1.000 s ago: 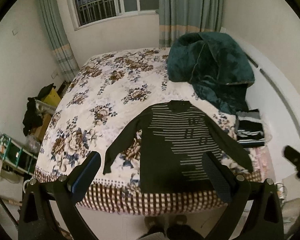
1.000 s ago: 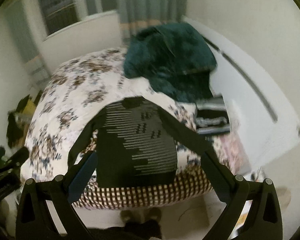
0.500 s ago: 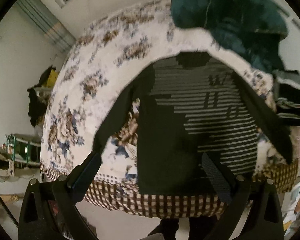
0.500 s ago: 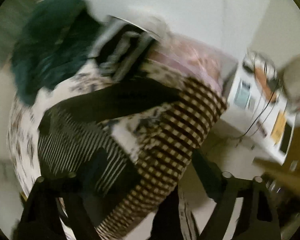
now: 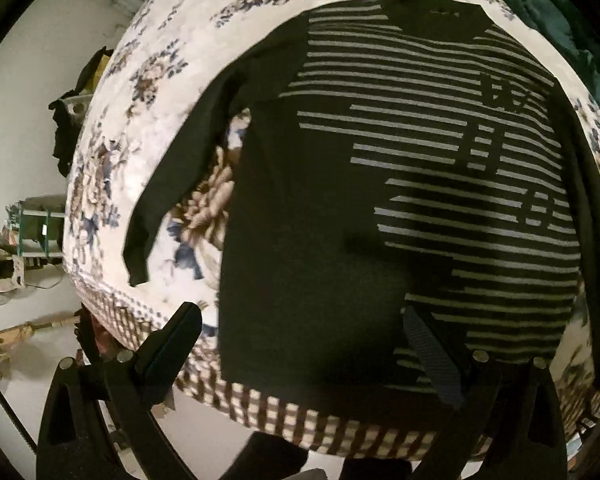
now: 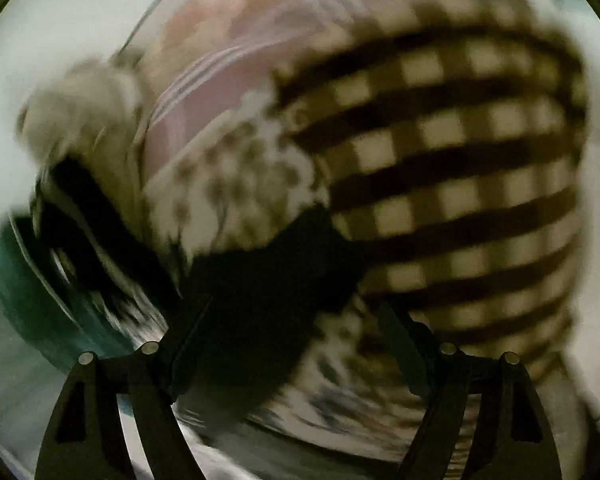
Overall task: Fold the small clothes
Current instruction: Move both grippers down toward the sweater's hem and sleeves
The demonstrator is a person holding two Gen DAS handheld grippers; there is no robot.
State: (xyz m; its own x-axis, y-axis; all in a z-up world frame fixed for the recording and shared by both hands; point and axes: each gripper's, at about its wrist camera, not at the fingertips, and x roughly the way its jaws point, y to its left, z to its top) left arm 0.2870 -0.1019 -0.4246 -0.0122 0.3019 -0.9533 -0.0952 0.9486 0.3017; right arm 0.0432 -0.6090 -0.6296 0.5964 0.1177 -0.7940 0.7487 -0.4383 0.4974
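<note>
Both grippers gape empty: left gripper [image 5: 304, 344] above the sweater's [image 5: 340, 208] hem; right gripper [image 6: 296, 332], blurred, seemingly at its sleeve [image 6: 268, 276].

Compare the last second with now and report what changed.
Both grippers dropped toward the bed: the left gripper now hangs open over the sweater's hem, the right gripper open at its sleeve. Nothing grasped; the sweater lies flat as before.
</note>
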